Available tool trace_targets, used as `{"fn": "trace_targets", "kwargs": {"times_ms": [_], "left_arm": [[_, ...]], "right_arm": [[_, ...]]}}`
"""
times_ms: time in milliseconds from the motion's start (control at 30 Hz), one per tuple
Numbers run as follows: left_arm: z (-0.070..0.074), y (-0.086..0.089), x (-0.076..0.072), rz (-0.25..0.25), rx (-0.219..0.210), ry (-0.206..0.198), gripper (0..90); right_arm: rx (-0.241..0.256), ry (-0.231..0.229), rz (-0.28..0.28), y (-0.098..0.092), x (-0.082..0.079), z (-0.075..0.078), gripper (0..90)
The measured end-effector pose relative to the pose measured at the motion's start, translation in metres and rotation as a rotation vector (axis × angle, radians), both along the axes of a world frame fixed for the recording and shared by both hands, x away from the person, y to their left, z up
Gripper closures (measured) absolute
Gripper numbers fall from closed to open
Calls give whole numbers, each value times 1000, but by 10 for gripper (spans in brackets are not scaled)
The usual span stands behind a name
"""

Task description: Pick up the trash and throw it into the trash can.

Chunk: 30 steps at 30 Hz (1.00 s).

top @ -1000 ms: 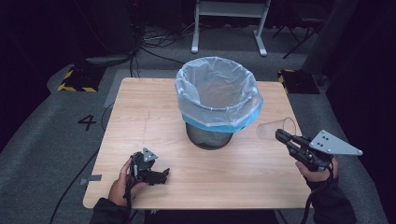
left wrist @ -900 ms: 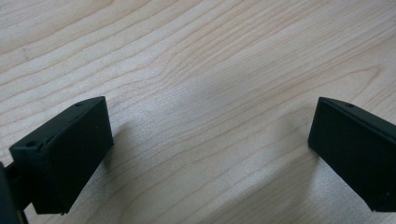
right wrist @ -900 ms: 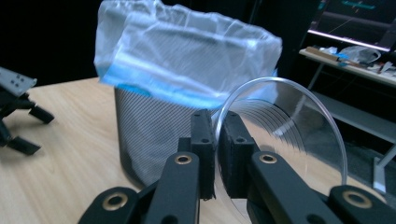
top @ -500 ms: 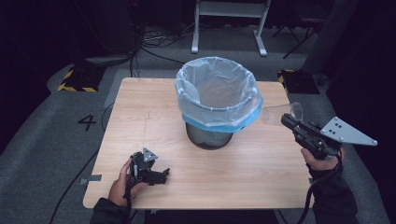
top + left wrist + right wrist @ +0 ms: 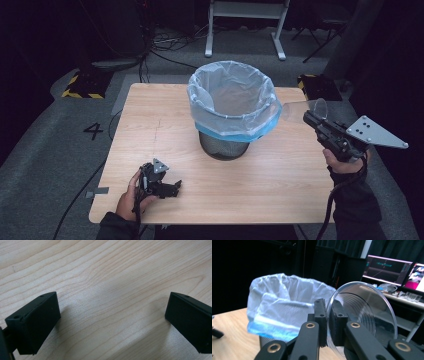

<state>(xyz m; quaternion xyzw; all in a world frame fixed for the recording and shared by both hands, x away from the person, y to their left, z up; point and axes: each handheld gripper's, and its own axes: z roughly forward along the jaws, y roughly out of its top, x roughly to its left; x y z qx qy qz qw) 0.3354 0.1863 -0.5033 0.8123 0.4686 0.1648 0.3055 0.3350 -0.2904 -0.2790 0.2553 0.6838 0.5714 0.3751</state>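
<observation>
A clear plastic cup (image 5: pixel 302 110) hangs in the air just right of the waste bin (image 5: pixel 230 107), which is a black mesh basket lined with a pale blue bag. My right gripper (image 5: pixel 309 119) is shut on the cup's rim; in the right gripper view the jaws pinch the cup (image 5: pixel 364 312) wall, its open mouth facing the camera, with the bin (image 5: pixel 284 308) to the left behind it. My left gripper (image 5: pixel 172 187) rests low on the wooden table (image 5: pixel 150 130) near the front left, open, with bare wood (image 5: pixel 112 302) between its jaws.
The bin stands at the table's back centre. Around the table lie grey floor, cables, a yellow-black striped block (image 5: pixel 80 82) at back left and a white stand (image 5: pixel 247 20) behind. Monitors (image 5: pixel 387 267) glow on a bench in the right gripper view.
My right gripper has risen and carried the cup left toward the bin's rim. The left gripper has stayed put on the table.
</observation>
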Motion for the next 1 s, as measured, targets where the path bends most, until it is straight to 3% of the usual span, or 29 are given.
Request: {"fn": "trace_targets", "kwargs": {"times_ms": [500,1000], "left_arm": [[0,0,0,-2,-1,1,0],[0,0,0,-1,-1,1,0]], "right_arm": [[29,-42,11,14,12,19,854],[63,-35,67,57,35,19,852]]}}
